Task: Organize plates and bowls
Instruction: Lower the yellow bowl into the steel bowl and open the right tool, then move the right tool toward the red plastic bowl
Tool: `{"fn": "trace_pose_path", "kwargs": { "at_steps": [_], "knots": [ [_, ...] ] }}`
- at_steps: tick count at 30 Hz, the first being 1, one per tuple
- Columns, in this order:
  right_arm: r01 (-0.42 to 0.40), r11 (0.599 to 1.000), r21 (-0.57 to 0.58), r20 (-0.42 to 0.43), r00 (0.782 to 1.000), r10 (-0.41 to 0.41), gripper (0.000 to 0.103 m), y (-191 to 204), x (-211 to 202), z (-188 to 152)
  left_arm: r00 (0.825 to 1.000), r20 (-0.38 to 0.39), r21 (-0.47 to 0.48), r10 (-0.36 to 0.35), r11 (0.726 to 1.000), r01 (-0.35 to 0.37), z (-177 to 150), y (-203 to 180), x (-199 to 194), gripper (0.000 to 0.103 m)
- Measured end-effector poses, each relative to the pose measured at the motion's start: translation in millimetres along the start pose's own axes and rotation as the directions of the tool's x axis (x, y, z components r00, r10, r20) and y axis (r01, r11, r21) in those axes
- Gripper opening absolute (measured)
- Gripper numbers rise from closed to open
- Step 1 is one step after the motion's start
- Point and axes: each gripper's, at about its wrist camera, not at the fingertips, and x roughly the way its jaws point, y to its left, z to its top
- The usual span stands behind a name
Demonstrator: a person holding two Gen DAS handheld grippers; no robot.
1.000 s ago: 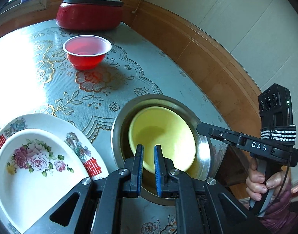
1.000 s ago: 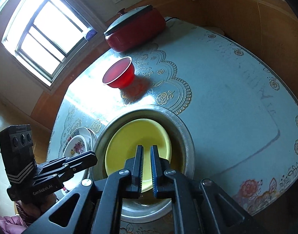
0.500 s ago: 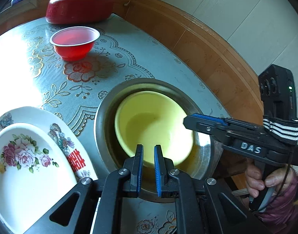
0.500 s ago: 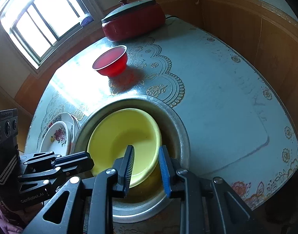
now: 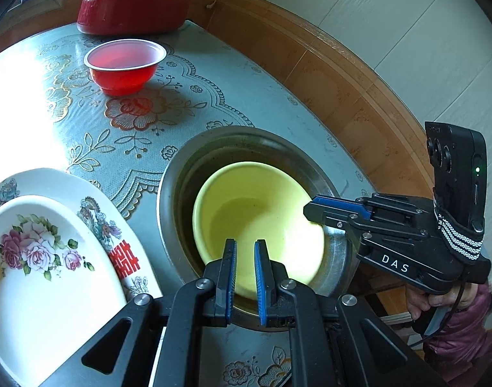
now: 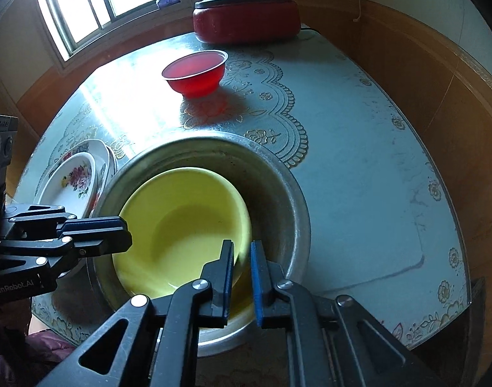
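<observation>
Yellow bowl (image 6: 181, 225) sits nested in the steel basin (image 6: 291, 200) at table centre. Right gripper (image 6: 242, 274) is at the bowl's 4 o'clock edge; its jaws have just closed, and the rim appears pinched between them. Left gripper (image 5: 244, 274) hovers at the bowl's 6 o'clock edge in its own view, fingers pressed nearly together, nothing visibly between them.

Red bowl (image 5: 125, 64) stands well apart at 11 o'clock, before the red pot (image 5: 133, 6). Flowered plates (image 5: 52, 258) are stacked at the basin's 9 o'clock.

Judged step: taking hold of the yellow bowl for lifting out. Next move calls for a firm rim grip and a straight lift clear of the basin wall
</observation>
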Motion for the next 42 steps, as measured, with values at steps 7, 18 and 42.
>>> {"fn": "trace_pose_path", "kwargs": {
  "at_steps": [7, 18, 42],
  "knots": [
    [-0.005, 0.999, 0.040, 0.018, 1.000, 0.004, 0.017, -4.3, 3.3, 6.8, 1.000, 0.016, 0.006, 0.012, 1.000, -0.012, 0.3, -1.4, -1.7, 0.011],
    [-0.079, 0.995, 0.063, 0.101, 0.992, 0.073, 0.029, -2.9, -4.9, 29.7, 0.997, 0.062, -0.020, 0.048, 0.999, -0.047, 12.5, 4.2, -8.5, 0.015],
    [-0.449, 0.847, 0.284, 0.190, 0.893, 0.409, 0.034, -13.0, 48.5, 148.3, 0.959, 0.172, -0.243, 0.223, 0.954, -0.178, 85.8, 80.8, -27.2, 0.016]
  ]
}}
